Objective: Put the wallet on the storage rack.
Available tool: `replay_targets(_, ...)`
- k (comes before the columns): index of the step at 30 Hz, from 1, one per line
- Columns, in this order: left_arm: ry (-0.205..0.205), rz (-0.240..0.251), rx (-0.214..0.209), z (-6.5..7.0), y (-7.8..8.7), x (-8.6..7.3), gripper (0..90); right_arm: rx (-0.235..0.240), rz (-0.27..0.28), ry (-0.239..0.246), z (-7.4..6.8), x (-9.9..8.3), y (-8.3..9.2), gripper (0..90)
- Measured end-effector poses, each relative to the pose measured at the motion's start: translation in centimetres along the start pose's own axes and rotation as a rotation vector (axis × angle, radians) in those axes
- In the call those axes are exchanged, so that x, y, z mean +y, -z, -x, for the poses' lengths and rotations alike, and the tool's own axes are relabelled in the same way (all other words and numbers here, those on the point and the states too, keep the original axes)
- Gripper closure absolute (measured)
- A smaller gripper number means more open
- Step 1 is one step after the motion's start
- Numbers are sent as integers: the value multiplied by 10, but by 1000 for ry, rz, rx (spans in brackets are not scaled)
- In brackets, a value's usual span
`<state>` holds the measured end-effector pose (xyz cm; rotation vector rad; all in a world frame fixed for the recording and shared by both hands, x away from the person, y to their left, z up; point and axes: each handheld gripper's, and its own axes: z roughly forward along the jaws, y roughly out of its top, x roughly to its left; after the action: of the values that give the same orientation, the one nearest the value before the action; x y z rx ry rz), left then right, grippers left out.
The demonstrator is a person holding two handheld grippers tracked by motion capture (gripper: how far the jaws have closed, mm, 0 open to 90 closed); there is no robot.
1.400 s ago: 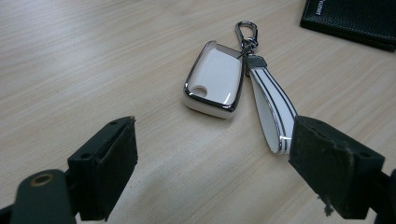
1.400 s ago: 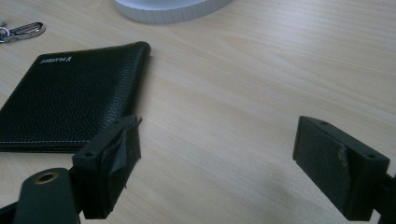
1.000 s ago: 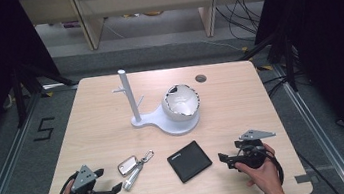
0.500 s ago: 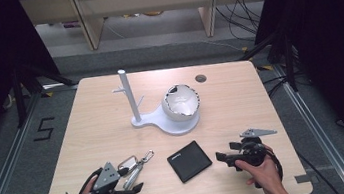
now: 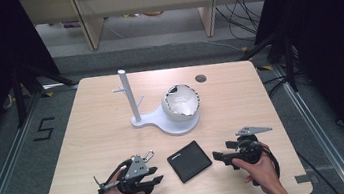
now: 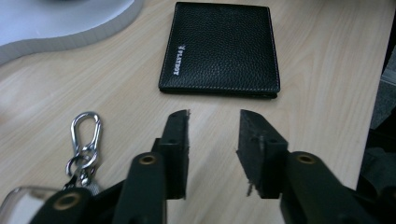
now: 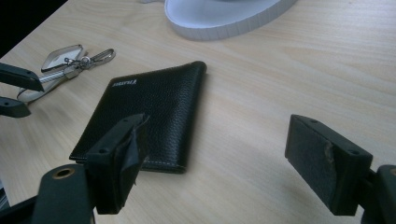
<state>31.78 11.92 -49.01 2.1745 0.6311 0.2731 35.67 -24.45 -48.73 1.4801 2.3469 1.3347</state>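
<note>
A black leather wallet lies flat near the table's front edge, between my two grippers. My left gripper sits just left of it, over a key bunch whose silver carabiner pokes out behind it. In the left gripper view the jaws have just been closing and stand a little apart over bare wood, pointing at the wallet, with the carabiner to their left. My right gripper rests right of the wallet. Its jaws are wide open, the left one overlapping the wallet's near corner.
A white stand with an upright post and a cracked white shell-like bowl occupies the table's middle. A round cable hole sits at the back. The keys lie beyond the wallet in the right gripper view.
My left hand has slid right along the front edge, over the keys and up to the wallet, and its jaws have narrowed. The right hand has stayed in place.
</note>
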Motion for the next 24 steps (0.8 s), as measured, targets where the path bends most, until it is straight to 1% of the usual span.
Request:
replay_targets(1,3,3,-5,1,-4,1,668,7,11,39,3,1,-1,227)
replay_targets(2,-12,-14,-8,1,-7,3,695,14,-6,0,0,1,-1,230)
replay_targets(3,-16,-19,-9,1,-10,4,717,18,2,37,2,2,-3,232)
replay_targets(4,-15,-16,-12,1,-13,5,738,19,-6,43,2,3,-4,234)
replay_targets(5,-28,-37,-14,0,-15,7,761,27,-14,39,1,4,-6,235)
replay_targets(6,-12,-22,-15,2,-18,8,780,31,-18,45,1,5,-8,239)
replay_targets(7,-32,-44,-16,1,-20,9,796,35,-22,47,0,6,-9,244)
replay_targets(8,-32,-44,-16,1,-20,9,808,35,-26,50,-1,7,-10,248)
replay_targets(9,-31,-47,-23,2,-25,10,821,42,-30,51,-1,8,-12,254)
replay_targets(10,-31,-47,-23,2,-25,10,831,42,-30,51,-1,8,-12,254)
replay_targets(11,-36,-51,-29,2,-27,11,839,43,-42,54,-2,11,-16,268)
replay_targets(12,-30,-51,-32,3,-30,12,843,58,-46,49,-2,12,-18,275)
replay_targets(15,-35,-63,-54,4,-33,15,856,71,-60,41,-2,16,-26,307)
replay_targets(17,-34,-64,-59,5,-36,16,861,78,-72,38,-3,19,-32,314)
replay_targets(18,-34,-64,-59,5,-36,16,863,78,-72,38,-3,19,-32,314)
replay_targets(19,-24,-64,-55,5,-37,17,865,81,-78,40,-5,21,-37,332)
replay_targets(20,-12,-66,-66,5,-40,17,865,95,-79,43,-5,22,-39,335)
replay_targets(21,-10,-71,-67,5,-41,17,865,101,-82,29,-6,23,-41,341)
replay_targets(22,-10,-71,-67,5,-41,17,865,101,-82,29,-6,23,-41,341)
replay_targets(23,-22,-77,-69,4,-42,18,867,109,-94,23,-5,24,-46,349)
replay_targets(24,-22,-77,-69,4,-42,18,867,109,-94,23,-5,24,-46,349)
